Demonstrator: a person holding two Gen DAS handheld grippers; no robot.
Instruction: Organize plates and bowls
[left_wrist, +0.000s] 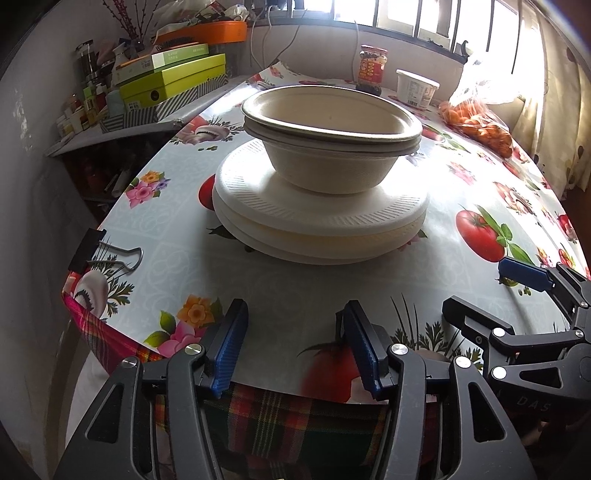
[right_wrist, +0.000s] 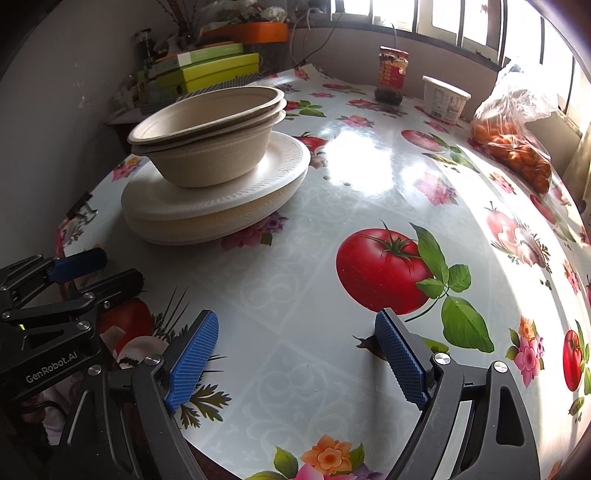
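On the far left a black binder clip (left_wrist: 88, 251) with silver wire handles is clipped to the edge of the surface (left_wrist: 295, 288). The surface wears a shiny plastic cloth printed with red tomatoes, flowers and mushrooms. Behind it a side shelf holds flat green boxes (left_wrist: 173, 79) and an orange box (left_wrist: 207, 31); their writing is too small to read.

The left claw (left_wrist: 293, 349) hangs over the near edge of the surface. Its two blue ribbed pads (left_wrist: 231, 347) stand spread apart with nothing between them, touching nothing. In the right wrist view its black body reads "GenRobot.AI".

In the middle sits the stack. Round white plates (left_wrist: 321, 218) with ridged rims lie at the bottom, flat on the surface. Tan paper-like bowls (left_wrist: 328, 147), nested one inside another, stand upright on the top plate.

Farther back stands a glass jar (left_wrist: 370, 70) with a red label, then a white tub (left_wrist: 415, 88) with a printed label; neither can be read. A clear plastic bag of small oranges (left_wrist: 480, 122) lies to the right, near the window.

The right claw (right_wrist: 299, 360) is just beside the left one, over a big printed tomato. Its blue bumpy pads (right_wrist: 195, 360) are spread wide and hold nothing.
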